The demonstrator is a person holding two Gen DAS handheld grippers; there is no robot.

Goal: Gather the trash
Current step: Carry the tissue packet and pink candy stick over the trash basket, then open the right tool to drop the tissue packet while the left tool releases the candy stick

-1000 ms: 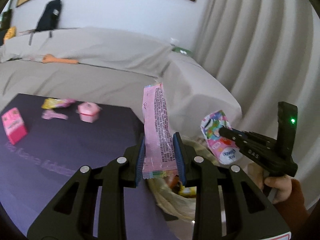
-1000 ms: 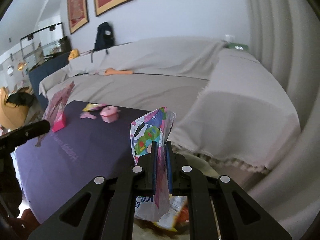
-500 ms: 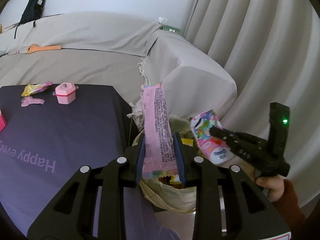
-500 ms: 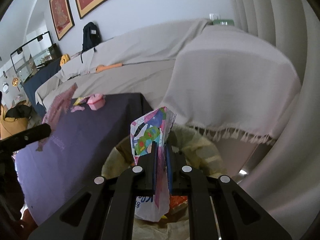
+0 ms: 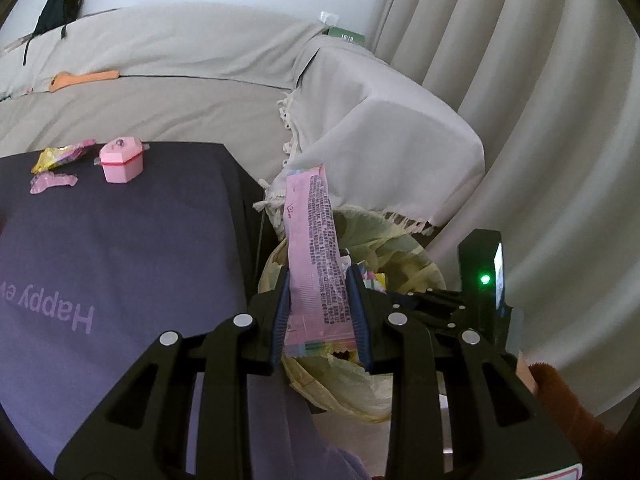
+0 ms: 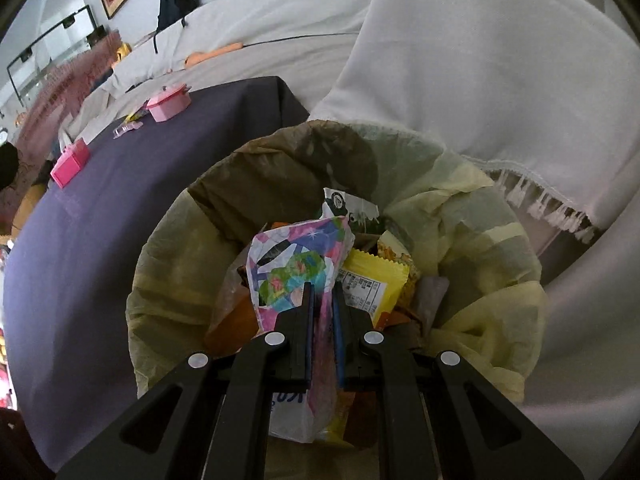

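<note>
My left gripper (image 5: 318, 280) is shut on a long pink wrapper (image 5: 314, 252) that stands upright over the near rim of the trash bin (image 5: 416, 276), which is lined with a yellow bag. My right gripper (image 6: 321, 294) is shut on a colourful crumpled wrapper (image 6: 296, 264) and points down into the bin (image 6: 172, 260), just above several wrappers inside, among them a yellow packet (image 6: 374, 280). The right gripper's body (image 5: 452, 304) shows in the left wrist view, low over the bin.
A table with a purple cloth (image 5: 120, 260) stands left of the bin. On it lie a pink pot-shaped box (image 5: 121, 160), a yellow wrapper (image 5: 60, 154) and a pink scrap (image 5: 52, 181); a pink carton (image 6: 70, 164) sits nearer. A draped sofa (image 5: 380, 132) and curtains stand behind.
Both grippers moved from over the table's edge toward the bin. My right gripper has dipped down into the bin's mouth with its wrapper; the left holds its wrapper at the rim.
</note>
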